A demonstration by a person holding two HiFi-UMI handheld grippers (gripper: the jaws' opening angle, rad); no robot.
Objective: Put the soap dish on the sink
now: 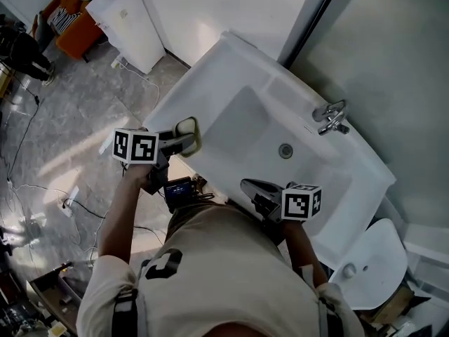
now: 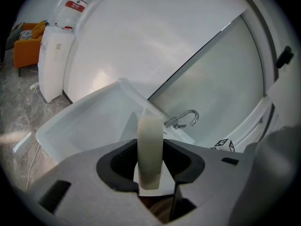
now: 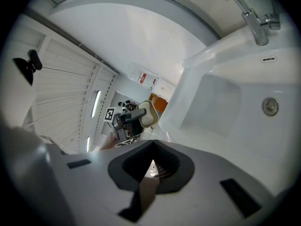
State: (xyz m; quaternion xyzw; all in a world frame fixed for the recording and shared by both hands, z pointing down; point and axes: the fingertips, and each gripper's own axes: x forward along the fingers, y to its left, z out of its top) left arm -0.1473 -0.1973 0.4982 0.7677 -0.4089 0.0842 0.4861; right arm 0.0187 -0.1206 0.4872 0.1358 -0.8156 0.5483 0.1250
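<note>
Overhead we look steeply down on the sink (image 1: 235, 58); our left claw (image 1: 186, 139) and right claw (image 1: 247, 186) cameras face across it, sharing the tap (image 2: 182, 119).

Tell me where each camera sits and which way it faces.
Head view: on the person's head, facing steeply down at the sink; shows torso, left hand-held gripper and right hand-held gripper.
Left gripper view: rides the left one, facing the faucet; its jaws grip the soap dish.
Right gripper view: rides the right one, facing across the sink at the left one; its jaws shut, empty.
Shared: all three show sink, faucet, soap dish.
</note>
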